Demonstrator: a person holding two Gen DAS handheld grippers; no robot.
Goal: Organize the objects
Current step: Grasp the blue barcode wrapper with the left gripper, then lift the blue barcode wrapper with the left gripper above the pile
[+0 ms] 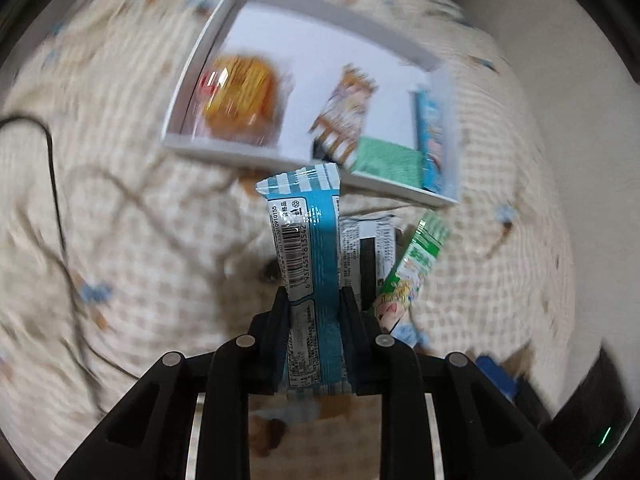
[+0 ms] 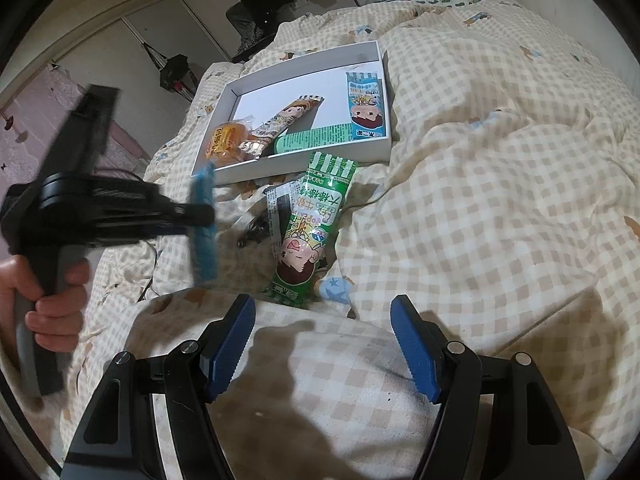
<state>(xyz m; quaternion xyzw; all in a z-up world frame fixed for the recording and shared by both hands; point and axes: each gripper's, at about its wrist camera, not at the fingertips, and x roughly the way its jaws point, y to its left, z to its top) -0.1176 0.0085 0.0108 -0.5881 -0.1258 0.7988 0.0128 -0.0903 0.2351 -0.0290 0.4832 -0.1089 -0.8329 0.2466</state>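
Your white box sits on the checked quilt, upper centre of the right-wrist frame. Your left gripper clamps the blue snack packet mid-length; it looks light, crinkly and slippery, so hold flat across its middle. Your right gripper hangs open, empty.

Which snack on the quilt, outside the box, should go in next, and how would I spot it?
Find the white box on the checked quilt. Just in front of its near edge lie two wrappers, one over the other. Take the upper one, the green snack packet with a cartoon face at its near end; the silver wrapper under it is mostly hidden.
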